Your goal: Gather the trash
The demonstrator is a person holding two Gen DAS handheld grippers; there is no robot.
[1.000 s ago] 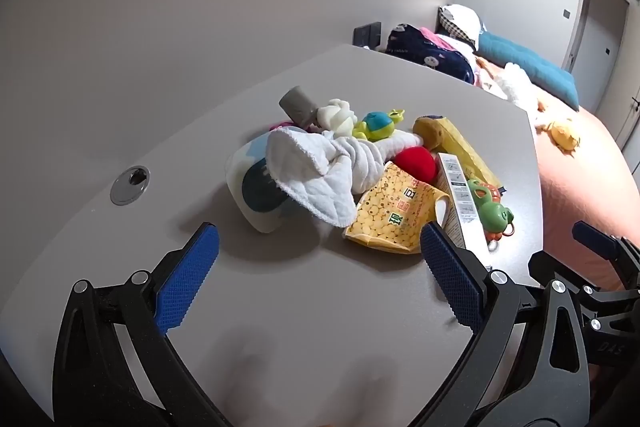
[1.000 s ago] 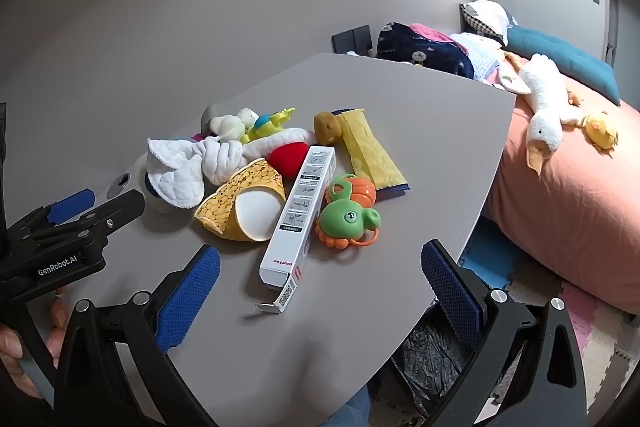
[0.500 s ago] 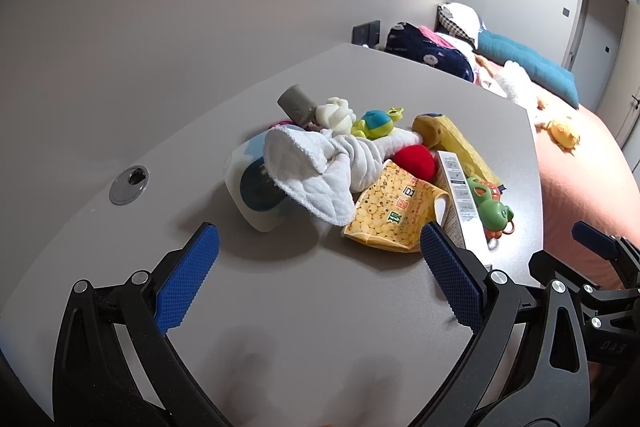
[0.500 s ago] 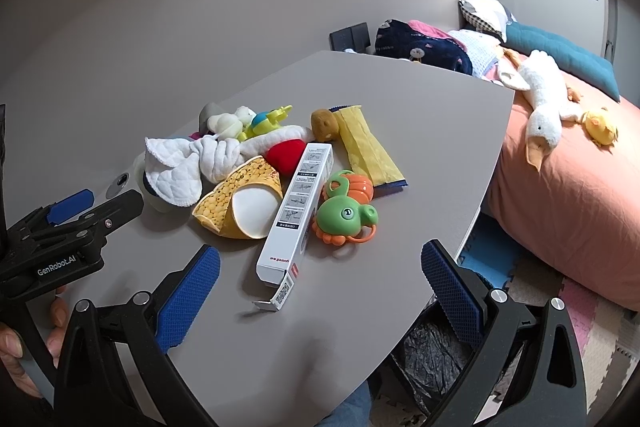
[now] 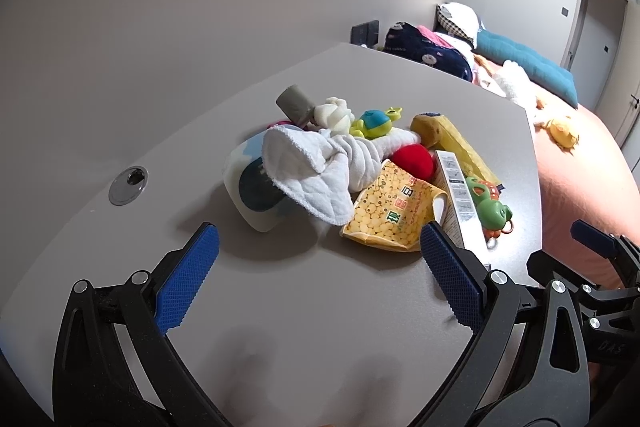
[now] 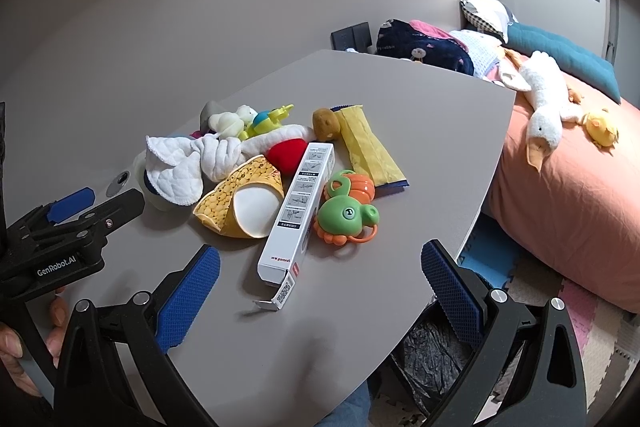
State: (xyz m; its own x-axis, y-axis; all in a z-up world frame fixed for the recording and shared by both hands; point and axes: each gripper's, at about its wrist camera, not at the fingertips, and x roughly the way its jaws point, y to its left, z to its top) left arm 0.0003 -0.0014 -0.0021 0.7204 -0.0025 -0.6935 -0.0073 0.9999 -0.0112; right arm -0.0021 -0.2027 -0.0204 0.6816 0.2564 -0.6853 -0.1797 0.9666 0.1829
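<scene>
Grey table [image 6: 360, 87] keeps every wrapper; both tongs [image 5: 316, 267] [image 6: 320, 279] spread empty, bin bag [image 6: 432, 359] at five o'clock.

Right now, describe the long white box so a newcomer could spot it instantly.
On the grey table, look at the near edge of the clutter pile, closest to the right gripper. The long white box lies flat between the yellow snack bag and the green turtle toy. It is the only rigid carton, with printed instruction panels and an open end flap.
</scene>
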